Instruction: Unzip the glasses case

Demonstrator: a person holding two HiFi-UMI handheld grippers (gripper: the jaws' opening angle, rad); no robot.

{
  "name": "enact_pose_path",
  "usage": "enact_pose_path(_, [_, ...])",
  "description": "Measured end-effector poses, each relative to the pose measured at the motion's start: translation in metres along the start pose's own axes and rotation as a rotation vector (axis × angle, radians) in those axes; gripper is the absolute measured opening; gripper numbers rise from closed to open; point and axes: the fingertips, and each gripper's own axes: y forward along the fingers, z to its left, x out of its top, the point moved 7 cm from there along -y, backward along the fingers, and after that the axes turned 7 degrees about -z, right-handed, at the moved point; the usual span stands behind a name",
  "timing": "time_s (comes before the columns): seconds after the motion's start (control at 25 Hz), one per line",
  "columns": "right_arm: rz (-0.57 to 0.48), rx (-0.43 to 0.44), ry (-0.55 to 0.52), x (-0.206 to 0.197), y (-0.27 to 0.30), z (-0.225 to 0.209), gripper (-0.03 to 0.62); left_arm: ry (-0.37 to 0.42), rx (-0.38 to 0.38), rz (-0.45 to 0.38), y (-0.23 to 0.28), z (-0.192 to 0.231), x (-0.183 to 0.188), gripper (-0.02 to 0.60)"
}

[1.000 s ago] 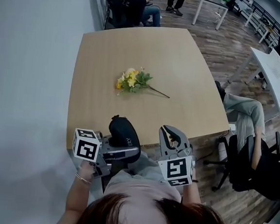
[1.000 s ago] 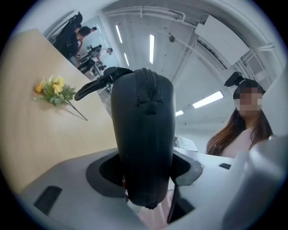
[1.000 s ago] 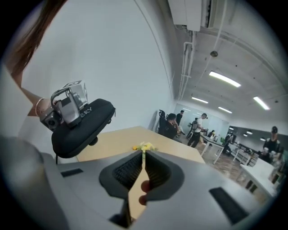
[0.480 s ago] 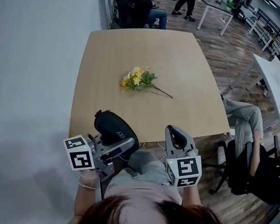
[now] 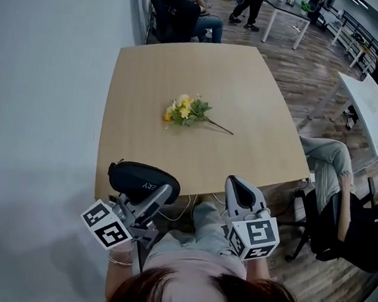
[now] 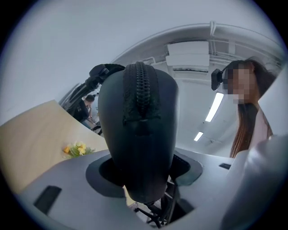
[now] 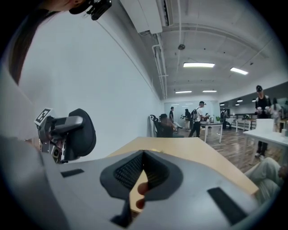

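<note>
Head view shows your left tool [image 5: 157,199] clamped on one end of the black glasses case [image 5: 142,176], holding it over the near left edge of the tabletop [image 5: 244,119]. Left gripper view has the zipper [image 6: 140,90] running along the edge facing you, and by my judgement it is not yet undone. Your right tool [image 5: 241,186] is closed on nothing, well apart from the case. Next, open it, bring it across and pinch the zip pull.

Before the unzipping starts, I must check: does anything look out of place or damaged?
The flower bunch stands out: it lies on its side on the table, without a vase. The glasses case in the left gripper looks intact.
</note>
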Motion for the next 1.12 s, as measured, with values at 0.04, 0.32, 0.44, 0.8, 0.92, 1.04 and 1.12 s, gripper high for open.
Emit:
enact_pose_path(0.04, [-0.002, 0.000, 0.004, 0.001, 0.001, 0.001, 0.015, 0.012, 0.006, -0.008, -0.001, 0.000, 0.001, 0.258])
enact_pose_path(0.32, [-0.017, 0.046, 0.026, 0.007, 0.013, 0.006, 0.015, 0.088, 0.042, -0.024, 0.001, -0.008, -0.003, 0.258])
enact_pose_path(0.44, [-0.019, 0.064, 0.038, 0.010, 0.015, 0.005, 0.015, 0.122, 0.059, 0.002, 0.004, -0.014, -0.008, 0.258])
enact_pose_path(0.8, [-0.009, 0.076, 0.037, 0.016, -0.015, -0.020, 0.015, 0.103, 0.068, 0.003, 0.021, -0.053, -0.025, 0.258])
enact_pose_path(0.92, [-0.010, 0.076, 0.037, 0.018, -0.030, -0.032, 0.015, 0.091, 0.064, 0.002, 0.030, -0.068, -0.033, 0.258])
enact_pose_path(1.04, [-0.008, 0.077, 0.030, 0.018, -0.044, -0.043, 0.015, 0.070, 0.057, -0.009, 0.037, -0.083, -0.043, 0.258])
enact_pose_path(1.12, [-0.007, 0.082, 0.022, 0.016, -0.052, -0.047, 0.015, 0.061, 0.052, -0.010, 0.038, -0.091, -0.051, 0.258])
